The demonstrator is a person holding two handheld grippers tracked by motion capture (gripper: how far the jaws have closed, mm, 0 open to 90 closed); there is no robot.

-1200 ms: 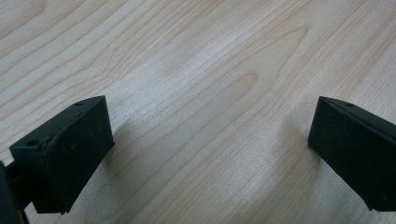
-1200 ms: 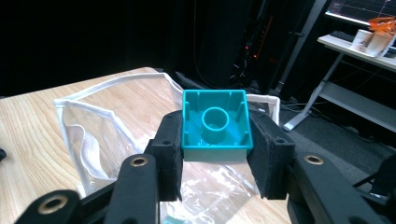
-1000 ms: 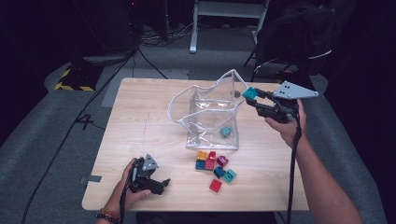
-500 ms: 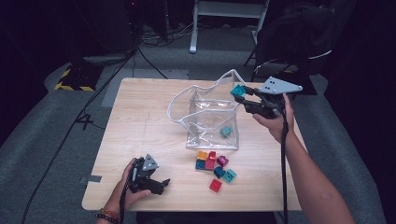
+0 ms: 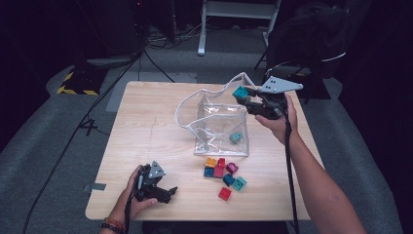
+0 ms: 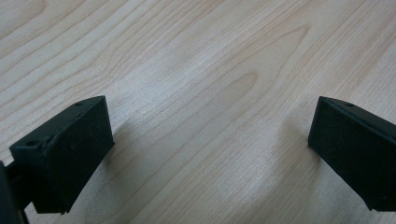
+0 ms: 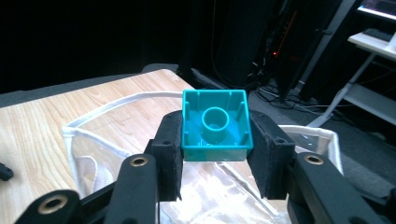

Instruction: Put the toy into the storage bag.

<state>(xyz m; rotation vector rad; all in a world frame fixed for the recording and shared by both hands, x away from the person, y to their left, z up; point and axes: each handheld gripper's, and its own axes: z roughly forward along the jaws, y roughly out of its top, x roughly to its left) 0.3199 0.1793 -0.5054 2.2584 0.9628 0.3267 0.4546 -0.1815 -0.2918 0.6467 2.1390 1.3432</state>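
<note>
My right gripper (image 5: 243,95) is shut on a teal brick (image 5: 240,92) and holds it above the right rim of a clear plastic bag (image 5: 214,122). In the right gripper view that teal brick (image 7: 215,126) shows its hollow underside between the jaws, above the bag's white-edged opening (image 7: 112,105). Another teal brick (image 5: 235,138) lies inside the bag. Several loose bricks (image 5: 221,170), orange, red, magenta, blue and teal, lie on the table in front of the bag. My left gripper (image 5: 168,192) rests open on the table near its front left, its jaws (image 6: 205,158) wide apart over bare wood.
The wooden table (image 5: 146,126) stands on grey floor with cables (image 5: 87,122) at its left. A white stand (image 5: 238,19) and a dark chair (image 5: 311,39) lie beyond the far edge. The person's right forearm (image 5: 316,190) crosses the table's right side.
My right gripper has carried the teal brick leftward, from beside the bag's right edge to over its rim. The left gripper has stayed put.
</note>
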